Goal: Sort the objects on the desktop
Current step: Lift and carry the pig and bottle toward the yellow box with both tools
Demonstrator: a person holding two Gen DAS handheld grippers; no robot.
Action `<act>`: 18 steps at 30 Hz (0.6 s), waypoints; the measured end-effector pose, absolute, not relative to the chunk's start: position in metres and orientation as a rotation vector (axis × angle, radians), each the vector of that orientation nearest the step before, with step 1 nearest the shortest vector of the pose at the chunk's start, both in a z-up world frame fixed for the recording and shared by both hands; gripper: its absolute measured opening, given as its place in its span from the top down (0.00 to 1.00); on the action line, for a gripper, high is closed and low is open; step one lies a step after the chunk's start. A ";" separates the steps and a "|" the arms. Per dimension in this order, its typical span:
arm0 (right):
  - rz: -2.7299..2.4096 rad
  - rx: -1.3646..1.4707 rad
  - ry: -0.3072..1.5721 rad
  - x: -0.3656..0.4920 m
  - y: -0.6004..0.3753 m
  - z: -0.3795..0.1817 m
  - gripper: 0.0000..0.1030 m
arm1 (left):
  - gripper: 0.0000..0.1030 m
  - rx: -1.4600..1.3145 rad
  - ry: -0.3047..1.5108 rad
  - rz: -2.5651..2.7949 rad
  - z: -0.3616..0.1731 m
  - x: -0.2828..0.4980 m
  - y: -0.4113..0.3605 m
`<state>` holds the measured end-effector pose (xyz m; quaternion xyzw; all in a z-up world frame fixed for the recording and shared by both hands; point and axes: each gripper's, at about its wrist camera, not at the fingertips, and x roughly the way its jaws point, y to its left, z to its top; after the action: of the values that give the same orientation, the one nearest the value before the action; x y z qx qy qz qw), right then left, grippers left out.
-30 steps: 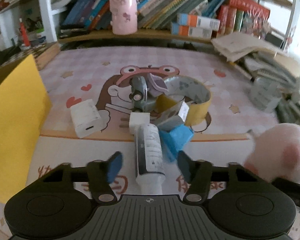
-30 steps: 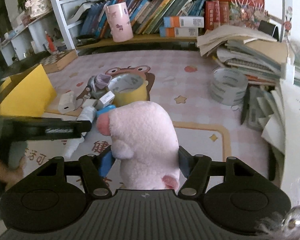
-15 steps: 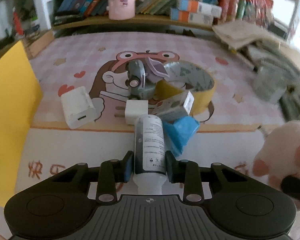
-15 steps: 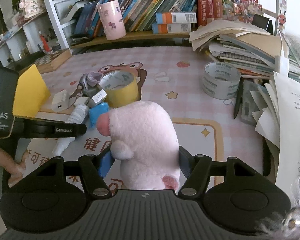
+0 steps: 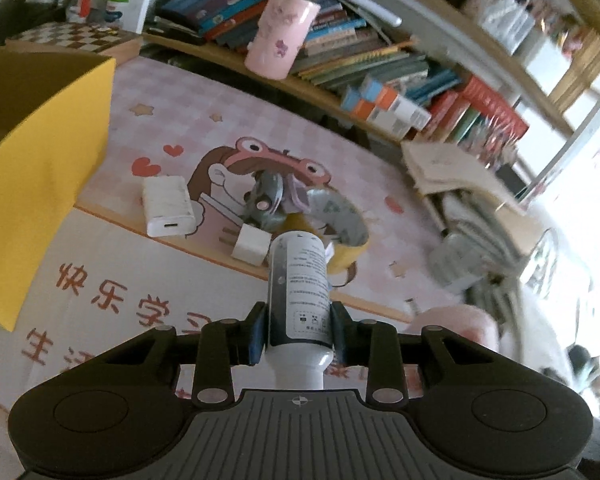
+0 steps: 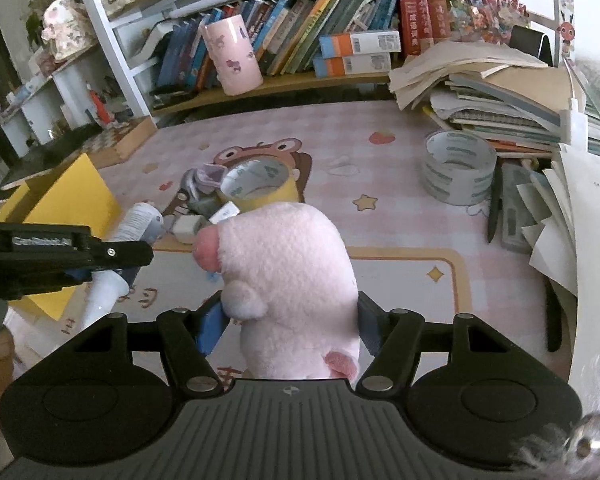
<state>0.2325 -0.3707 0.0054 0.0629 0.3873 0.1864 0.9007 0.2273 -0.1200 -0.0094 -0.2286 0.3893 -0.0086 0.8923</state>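
Note:
My left gripper [image 5: 298, 334] is shut on a white labelled bottle [image 5: 299, 280], lifted off the mat and tilted; the same bottle [image 6: 138, 224] shows at the left of the right wrist view, held by the left gripper [image 6: 100, 264]. My right gripper [image 6: 288, 320] is shut on a pink plush pig [image 6: 288, 276] above the mat's near part. On the cartoon desk mat [image 5: 120, 280] lie a white power bank [image 5: 166, 204], a white charger cube [image 5: 252, 245], a grey toy [image 5: 266, 198] and a yellow tape roll [image 6: 258, 186].
A yellow box [image 5: 32, 160] stands at the left. A shelf with books and a pink cup [image 6: 230, 54] runs along the back. Clear tape rolls [image 6: 458, 172], a pen and stacked papers and books [image 6: 500, 96] crowd the right side. A hand shows at the lower left.
The left gripper closed on the white bottle, then lifted it off the mat and rolled, tilting its view. The right gripper kept the plush pig nearly still.

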 end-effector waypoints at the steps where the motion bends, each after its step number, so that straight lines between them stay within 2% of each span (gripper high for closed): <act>1: 0.389 0.133 0.801 0.230 -0.369 0.007 0.39 | 0.70 -0.488 0.803 -0.022 -0.007 0.224 -0.118; 18: 0.335 0.155 0.757 0.181 -0.336 0.030 0.39 | 0.70 -0.565 0.767 -0.121 0.015 0.165 -0.084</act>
<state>0.1814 -0.3355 0.0304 0.0753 0.3673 0.1624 0.9127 0.1654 -0.0842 0.0150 -0.2718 0.3688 -0.0581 0.8870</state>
